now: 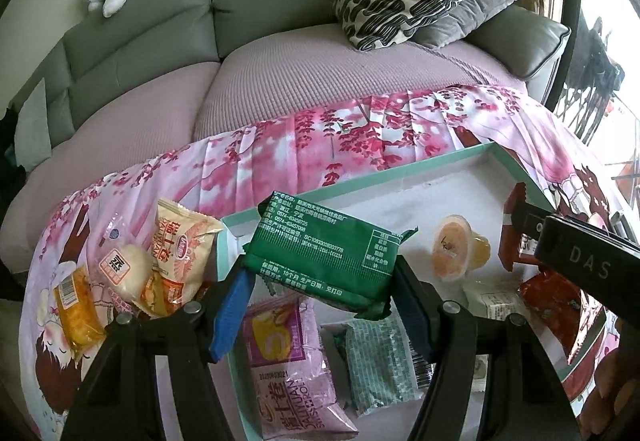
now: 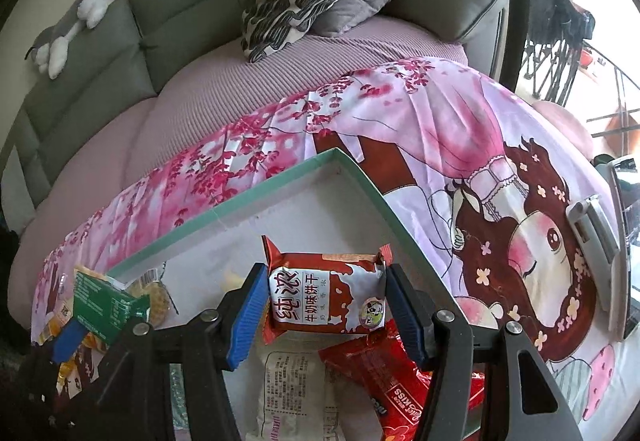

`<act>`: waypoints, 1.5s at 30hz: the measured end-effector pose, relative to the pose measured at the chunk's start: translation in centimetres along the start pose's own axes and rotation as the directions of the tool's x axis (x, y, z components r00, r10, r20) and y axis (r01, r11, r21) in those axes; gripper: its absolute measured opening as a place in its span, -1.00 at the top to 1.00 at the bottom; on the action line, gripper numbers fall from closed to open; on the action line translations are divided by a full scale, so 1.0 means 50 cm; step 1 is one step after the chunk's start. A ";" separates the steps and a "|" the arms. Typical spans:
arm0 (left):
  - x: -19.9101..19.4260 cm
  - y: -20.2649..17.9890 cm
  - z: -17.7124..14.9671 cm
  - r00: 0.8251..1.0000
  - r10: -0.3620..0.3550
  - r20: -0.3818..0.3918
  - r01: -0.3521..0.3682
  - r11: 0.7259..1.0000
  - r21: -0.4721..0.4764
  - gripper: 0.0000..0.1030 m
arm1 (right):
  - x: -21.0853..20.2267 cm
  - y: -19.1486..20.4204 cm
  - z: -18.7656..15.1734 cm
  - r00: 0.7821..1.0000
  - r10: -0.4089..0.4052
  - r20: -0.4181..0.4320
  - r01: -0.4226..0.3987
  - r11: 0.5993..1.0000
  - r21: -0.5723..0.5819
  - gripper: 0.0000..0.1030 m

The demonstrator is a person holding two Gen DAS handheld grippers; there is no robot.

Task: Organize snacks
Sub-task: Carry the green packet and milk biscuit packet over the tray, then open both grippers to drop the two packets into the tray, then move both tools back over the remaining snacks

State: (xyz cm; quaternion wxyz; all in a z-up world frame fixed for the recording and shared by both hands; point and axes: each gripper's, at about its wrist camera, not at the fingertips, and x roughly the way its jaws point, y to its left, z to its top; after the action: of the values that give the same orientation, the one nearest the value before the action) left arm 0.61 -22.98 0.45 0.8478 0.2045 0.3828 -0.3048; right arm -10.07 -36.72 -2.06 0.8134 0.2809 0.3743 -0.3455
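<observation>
- Your left gripper (image 1: 324,295) is pinching the green pack (image 1: 326,255) over the box (image 1: 404,171).
- Your right gripper (image 2: 326,311) is clamped on the red biscuit pack (image 2: 326,291).

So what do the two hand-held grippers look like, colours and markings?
Each hand-held gripper, left and right, has a black frame with round silver bolts and two ribbed blue pads. Seen from the left wrist camera, the right one's black body reads "DAS" in pale letters.

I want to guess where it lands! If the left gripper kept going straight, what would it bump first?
Probably the white floor of the teal-rimmed cardboard box, since the left gripper, gripping a green foil snack packet, points there. Depth is unclear.
</observation>
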 end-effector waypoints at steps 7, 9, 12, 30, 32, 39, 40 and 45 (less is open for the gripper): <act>0.014 -0.001 -0.003 0.999 -0.009 -0.041 0.009 1.000 0.000 -0.38 | 0.001 0.004 -0.002 1.000 -0.011 -0.006 0.011 1.000 -0.005 -0.25; 0.017 0.000 -0.003 0.999 -0.012 -0.047 0.012 1.000 -0.008 -0.41 | 0.002 0.005 -0.002 1.000 -0.012 -0.009 0.012 1.000 -0.004 -0.25; 0.012 0.003 -0.002 1.000 -0.006 -0.031 0.006 1.000 -0.008 -0.48 | 0.004 0.005 -0.003 1.000 -0.019 -0.013 0.019 1.000 -0.004 -0.25; -0.008 0.085 0.004 0.997 0.081 -0.006 -0.081 0.986 -0.142 -0.72 | -0.005 0.038 -0.006 1.000 0.000 -0.013 -0.001 0.998 -0.059 -0.33; -0.007 0.099 0.000 0.994 0.105 -0.014 -0.106 0.980 -0.166 -0.72 | -0.004 0.044 -0.007 1.000 -0.002 -0.015 0.001 0.998 -0.068 -0.38; 0.008 0.157 -0.021 0.983 0.175 -0.060 -0.185 0.945 -0.271 -0.92 | -0.004 0.075 -0.014 1.000 0.001 -0.002 -0.001 0.991 -0.134 -0.75; 0.009 0.162 -0.024 0.980 0.187 -0.066 -0.198 0.939 -0.280 -0.96 | -0.004 0.079 -0.015 1.000 0.003 -0.002 -0.003 0.990 -0.142 -0.80; 0.014 0.182 -0.031 0.976 0.201 -0.084 -0.217 0.924 -0.314 -0.97 | -0.003 0.085 -0.017 1.000 0.003 0.003 -0.003 0.988 -0.156 -1.00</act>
State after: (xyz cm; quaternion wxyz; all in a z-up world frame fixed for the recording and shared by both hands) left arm 6.28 -15.68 -0.02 0.8876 0.1108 0.4244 -0.1410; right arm -7.22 -33.49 -1.57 0.8341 0.2162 0.3985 -0.3142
